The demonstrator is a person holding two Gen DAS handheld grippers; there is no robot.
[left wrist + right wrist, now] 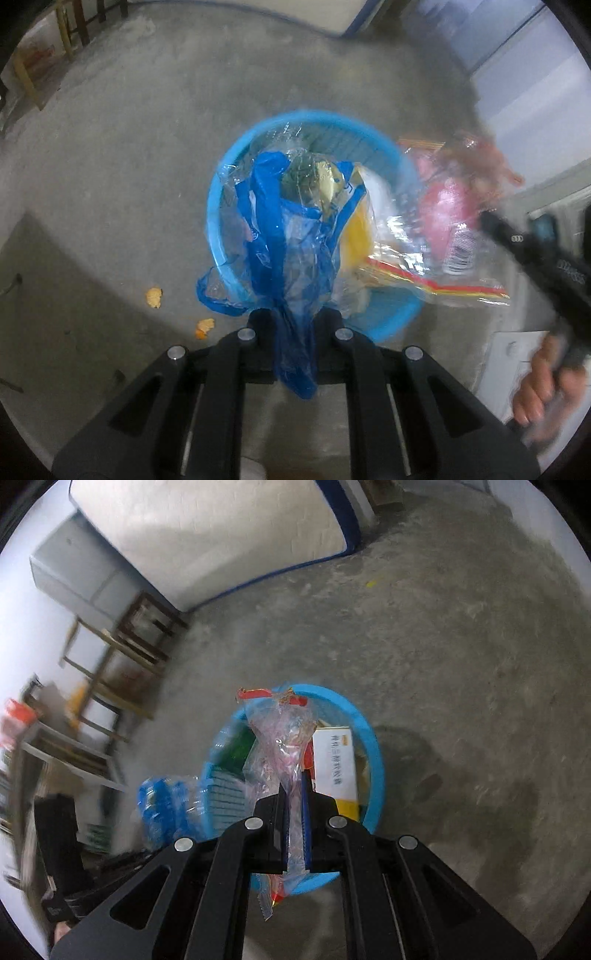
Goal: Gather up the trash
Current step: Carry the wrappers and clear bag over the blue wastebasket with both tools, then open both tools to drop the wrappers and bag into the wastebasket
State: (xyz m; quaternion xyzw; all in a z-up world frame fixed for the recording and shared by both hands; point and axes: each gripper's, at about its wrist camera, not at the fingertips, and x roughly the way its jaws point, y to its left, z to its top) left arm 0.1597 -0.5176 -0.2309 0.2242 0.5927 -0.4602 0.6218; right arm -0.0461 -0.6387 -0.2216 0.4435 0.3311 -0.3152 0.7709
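Left gripper (294, 332) clamps a crumpled blue-and-clear plastic bag (280, 236), right gripper (294, 812) pinches a clear red-edged wrapper (277, 746); both hang over the round blue plastic basket (218, 206); orange scraps (154, 297) left.

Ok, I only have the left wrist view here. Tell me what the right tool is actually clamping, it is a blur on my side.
Observer: The right tool is shut on a clear wrapper with red edges, hanging over the blue basket.
Operator: Say what sits in the basket under it.
Observer: A white box with printed text leans against the inner wall, with something green beside it.
Operator: Now describe the floor to the right of the basket.
Observer: Bare concrete with dark stains; no loose trash shows there.
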